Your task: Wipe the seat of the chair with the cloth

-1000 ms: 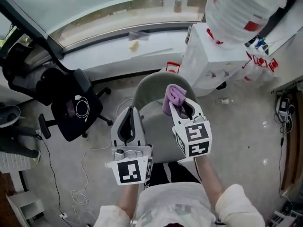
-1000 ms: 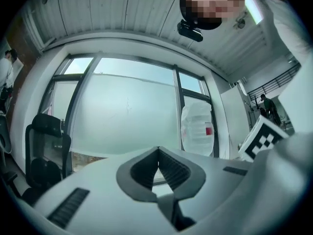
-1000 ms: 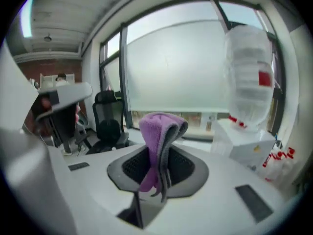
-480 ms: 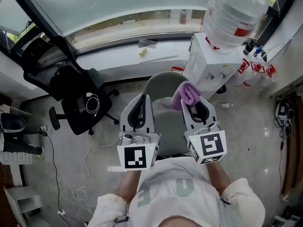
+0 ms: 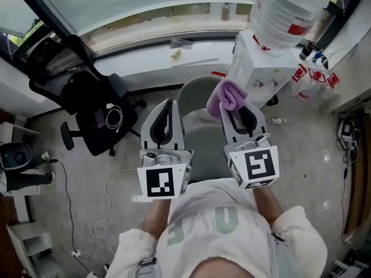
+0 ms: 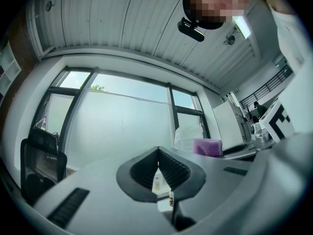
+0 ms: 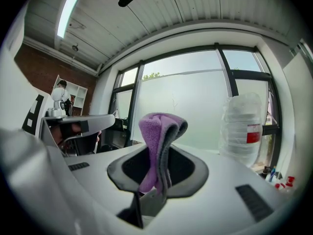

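Left gripper [image 5: 168,104] is closed on nothing; right gripper [image 5: 233,108] is clamped on the bunched purple cloth [image 5: 228,95]. Both are above the grey chair [image 5: 202,146]. Pressed to its seat, the narrowly pinched cloth could slip loose.

We can read no words or numbers: the red label [image 5: 298,28] on the water bottle [image 5: 278,4] and the pale print on the shirt [image 5: 214,222] are too blurred.
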`<action>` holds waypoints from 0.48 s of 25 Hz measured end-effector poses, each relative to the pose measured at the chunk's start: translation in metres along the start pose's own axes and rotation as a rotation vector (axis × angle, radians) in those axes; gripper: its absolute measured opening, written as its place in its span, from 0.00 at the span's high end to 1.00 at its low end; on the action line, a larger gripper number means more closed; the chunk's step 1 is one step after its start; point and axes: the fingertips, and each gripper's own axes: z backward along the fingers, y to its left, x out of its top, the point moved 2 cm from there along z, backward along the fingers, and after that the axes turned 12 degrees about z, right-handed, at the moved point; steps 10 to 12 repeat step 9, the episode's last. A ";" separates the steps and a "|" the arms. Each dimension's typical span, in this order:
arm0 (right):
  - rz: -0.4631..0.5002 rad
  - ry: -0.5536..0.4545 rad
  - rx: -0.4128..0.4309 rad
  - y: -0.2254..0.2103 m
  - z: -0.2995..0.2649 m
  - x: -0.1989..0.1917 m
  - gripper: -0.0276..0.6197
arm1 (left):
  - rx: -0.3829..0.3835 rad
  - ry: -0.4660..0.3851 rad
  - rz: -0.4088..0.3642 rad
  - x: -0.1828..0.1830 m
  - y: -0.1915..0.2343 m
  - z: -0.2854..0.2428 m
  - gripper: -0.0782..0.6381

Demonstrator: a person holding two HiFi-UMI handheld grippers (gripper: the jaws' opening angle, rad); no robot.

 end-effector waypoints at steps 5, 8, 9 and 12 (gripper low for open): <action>0.020 -0.019 -0.006 -0.003 -0.002 0.006 0.82 | -0.005 -0.014 -0.002 0.002 -0.001 -0.004 0.87; 0.030 -0.029 -0.009 -0.004 -0.004 0.006 0.82 | -0.009 -0.027 -0.003 0.002 -0.002 -0.006 0.87; 0.033 -0.031 -0.010 -0.004 -0.004 0.006 0.82 | -0.010 -0.030 -0.003 0.002 -0.002 -0.007 0.87; 0.033 -0.031 -0.010 -0.004 -0.004 0.006 0.82 | -0.010 -0.030 -0.003 0.002 -0.002 -0.007 0.87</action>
